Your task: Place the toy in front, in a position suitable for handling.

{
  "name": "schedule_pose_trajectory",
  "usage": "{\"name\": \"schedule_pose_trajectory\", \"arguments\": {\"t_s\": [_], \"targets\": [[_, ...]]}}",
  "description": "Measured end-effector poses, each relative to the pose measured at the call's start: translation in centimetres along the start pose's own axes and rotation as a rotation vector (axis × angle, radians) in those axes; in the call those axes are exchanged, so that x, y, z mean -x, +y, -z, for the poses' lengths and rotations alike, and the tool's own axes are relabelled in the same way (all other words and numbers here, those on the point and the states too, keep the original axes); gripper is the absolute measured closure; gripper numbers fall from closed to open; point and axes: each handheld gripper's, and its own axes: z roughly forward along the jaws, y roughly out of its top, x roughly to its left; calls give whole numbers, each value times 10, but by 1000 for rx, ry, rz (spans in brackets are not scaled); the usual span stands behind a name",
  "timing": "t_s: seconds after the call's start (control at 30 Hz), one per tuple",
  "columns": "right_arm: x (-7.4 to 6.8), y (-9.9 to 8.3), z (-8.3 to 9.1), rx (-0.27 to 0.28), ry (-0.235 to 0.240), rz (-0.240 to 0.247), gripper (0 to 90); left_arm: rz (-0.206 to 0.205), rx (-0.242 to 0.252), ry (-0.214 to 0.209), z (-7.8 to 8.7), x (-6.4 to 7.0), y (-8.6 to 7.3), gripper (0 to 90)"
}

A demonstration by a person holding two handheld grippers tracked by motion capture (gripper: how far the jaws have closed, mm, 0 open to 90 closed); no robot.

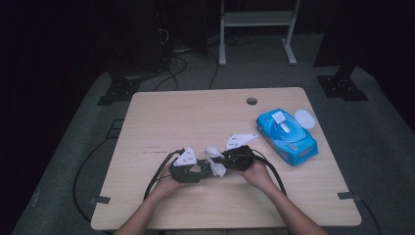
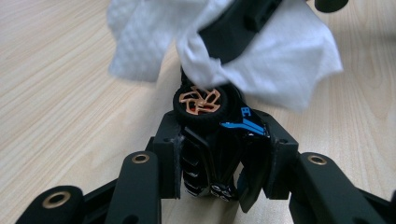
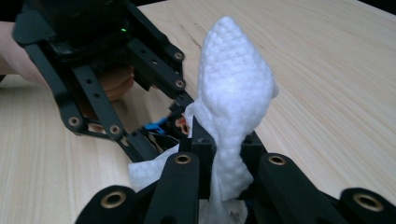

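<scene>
Your left gripper (image 2: pixel 219 154) clamps a black toy car (image 2: pixel 219 140), while your right gripper (image 3: pixel 219 154) pinches a white wipe (image 3: pixel 233 93) against it above the table (image 1: pixel 195 117).

Blue wipes pack (image 1: pixel 288 136) — lid (image 1: pixel 305 118) open — on table (image 1: pixel 195 117).

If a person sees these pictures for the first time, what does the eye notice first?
First, the white wipe clamped in the right gripper, pressed against a small black toy car with an orange wheel, held in the left gripper near the table's front edge. Next, the bright blue wipes pack, lid open, lies to the right.
</scene>
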Motion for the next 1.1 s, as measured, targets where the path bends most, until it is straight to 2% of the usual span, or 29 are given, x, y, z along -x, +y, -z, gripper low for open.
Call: {"name": "schedule_pose_trajectory", "arguments": {"t_s": [0.03, 0.1, 0.17, 0.23, 0.37, 0.43, 0.47, 0.5, 0.57, 0.6, 0.7, 0.73, 0.83, 0.87, 0.9, 0.93, 1.03, 1.07, 1.1], "targets": [[1, -1, 1, -3, 7, 1, 799, 0, 1, 0, 0, 0, 0, 579], [0, -1, 3, -4, -4, 13, 692, -2, -2, 1, 0, 0, 0, 579], [0, 0, 6, -2, -6, 21, 648, -2, -2, 3, 0, 1, 0, 579], [0, 0, 10, -2, -31, 37, 572, -1, -2, 1, 0, 1, 0, 578], [0, 1, 21, 14, -68, 59, 551, 2, -3, -2, 0, 0, 0, 577], [0, 1, 22, 20, -75, 62, 560, 2, -4, -1, 0, 0, 0, 578], [-1, 1, 23, 37, -84, 77, 699, 2, -5, 0, 0, 0, 0, 578], [-1, 1, 23, 37, -84, 77, 699, 0, -5, 0, 0, 0, 1, 578], [-2, 2, 21, 49, -80, 84, 787, -5, -5, 1, 0, 1, 1, 578], [-4, 2, 15, 44, -72, 91, 813, -5, -4, 1, 0, 1, 1, 579], [-6, 2, 9, 46, -46, 82, 817, -7, -2, 2, 0, 1, 1, 579], [-7, 0, 3, 31, -38, 88, 817, -11, -3, 1, 0, 0, 1, 579], [-5, -3, 2, 14, -50, 99, 818, -10, -3, 1, 1, 0, 1, 579], [-1, -5, 6, 8, -99, 114, 818, -9, -3, -1, 1, 0, 0, 579], [-1, -5, 6, 8, -99, 114, 818, -4, -1, -3, 0, -1, 0, 579], [2, -7, 10, -13, -146, 127, 818, -4, 2, -4, 0, -1, 0, 579], [3, -7, 11, -12, -146, 108, 818, -6, 0, -3, 0, -1, 0, 579], [-1, -4, 6, 8, -105, 88, 818, -7, -4, -5, 0, -1, 1, 579], [-1, -4, 6, 8, -105, 88, 818, -10, -9, -5, 0, -1, 1, 579]]}}
